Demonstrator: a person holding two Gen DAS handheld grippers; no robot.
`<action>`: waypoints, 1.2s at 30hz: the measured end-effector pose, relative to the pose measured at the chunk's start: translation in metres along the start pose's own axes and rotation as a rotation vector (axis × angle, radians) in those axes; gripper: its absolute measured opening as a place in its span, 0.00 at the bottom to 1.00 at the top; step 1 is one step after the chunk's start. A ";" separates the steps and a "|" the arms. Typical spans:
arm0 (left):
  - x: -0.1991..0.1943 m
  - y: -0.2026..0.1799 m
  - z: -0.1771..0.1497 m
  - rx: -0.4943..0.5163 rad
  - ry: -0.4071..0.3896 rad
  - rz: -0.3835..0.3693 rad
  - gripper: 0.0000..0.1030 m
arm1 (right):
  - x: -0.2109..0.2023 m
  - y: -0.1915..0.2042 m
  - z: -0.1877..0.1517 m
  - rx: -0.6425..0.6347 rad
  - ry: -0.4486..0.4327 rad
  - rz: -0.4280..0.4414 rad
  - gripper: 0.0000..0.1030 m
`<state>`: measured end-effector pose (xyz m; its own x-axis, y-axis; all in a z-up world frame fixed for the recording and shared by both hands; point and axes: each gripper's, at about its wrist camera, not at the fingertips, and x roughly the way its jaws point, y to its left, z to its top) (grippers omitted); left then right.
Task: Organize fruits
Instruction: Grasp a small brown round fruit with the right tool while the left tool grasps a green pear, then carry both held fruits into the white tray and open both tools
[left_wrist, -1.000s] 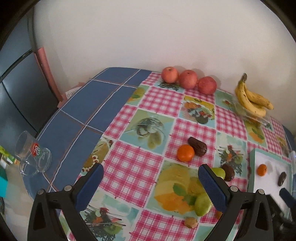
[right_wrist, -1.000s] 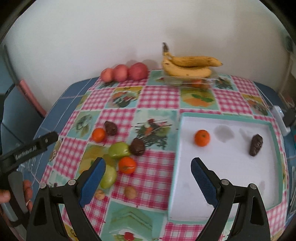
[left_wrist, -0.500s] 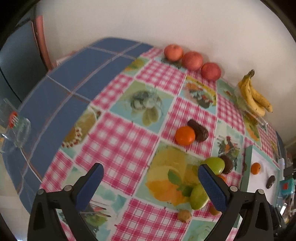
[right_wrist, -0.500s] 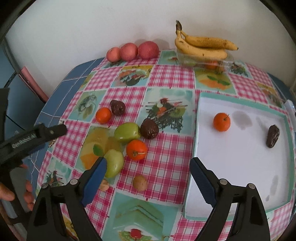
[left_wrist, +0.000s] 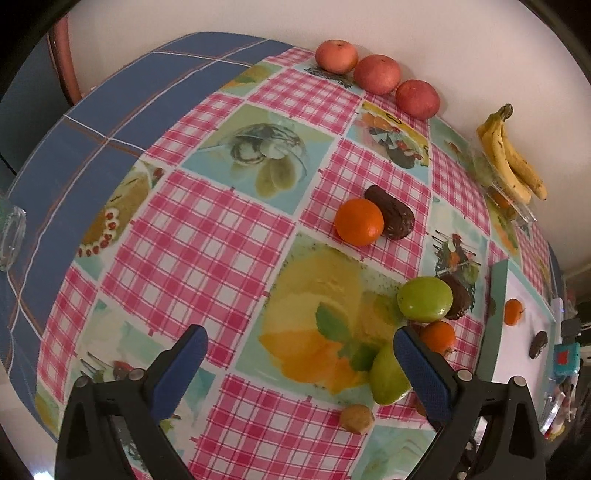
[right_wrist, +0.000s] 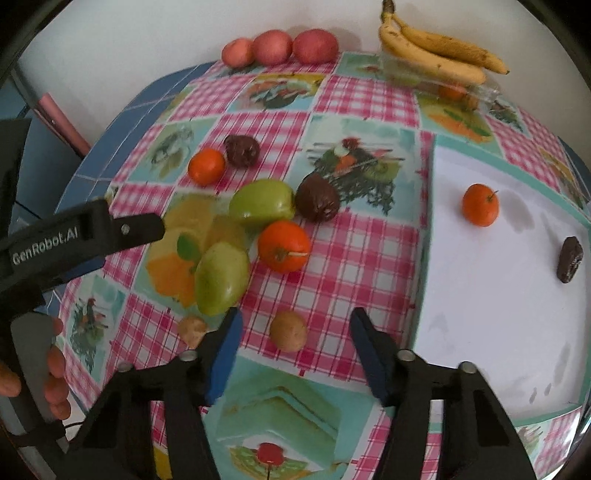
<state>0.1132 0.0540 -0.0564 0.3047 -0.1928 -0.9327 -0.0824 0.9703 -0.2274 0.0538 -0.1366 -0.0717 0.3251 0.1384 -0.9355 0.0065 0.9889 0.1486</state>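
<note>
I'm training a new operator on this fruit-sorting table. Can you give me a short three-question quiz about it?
1. How many items lie on the white tray?
2. True or false: the right gripper is shut on the small brown fruit.
3. The bananas rest on: A) the tray, B) a clear plastic container, C) the red apples.

Key: 1. Two: an orange fruit and a dark date-like piece. 2. False; it is open. 3. B.

Both grippers dropped closer to the fruit; right gripper (right_wrist: 293, 341) narrowed.
</note>
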 end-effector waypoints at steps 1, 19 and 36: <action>0.001 -0.001 -0.001 0.001 0.007 -0.009 0.97 | 0.002 0.002 0.000 -0.007 0.006 -0.001 0.53; 0.011 -0.022 -0.007 0.056 0.058 -0.056 0.91 | 0.022 -0.008 0.000 0.006 0.073 -0.038 0.25; 0.024 -0.052 -0.021 0.133 0.126 -0.122 0.55 | 0.014 -0.024 -0.009 0.025 0.089 -0.045 0.25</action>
<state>0.1047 -0.0045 -0.0731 0.1829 -0.3190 -0.9299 0.0760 0.9476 -0.3102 0.0498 -0.1583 -0.0918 0.2388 0.0997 -0.9659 0.0434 0.9926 0.1132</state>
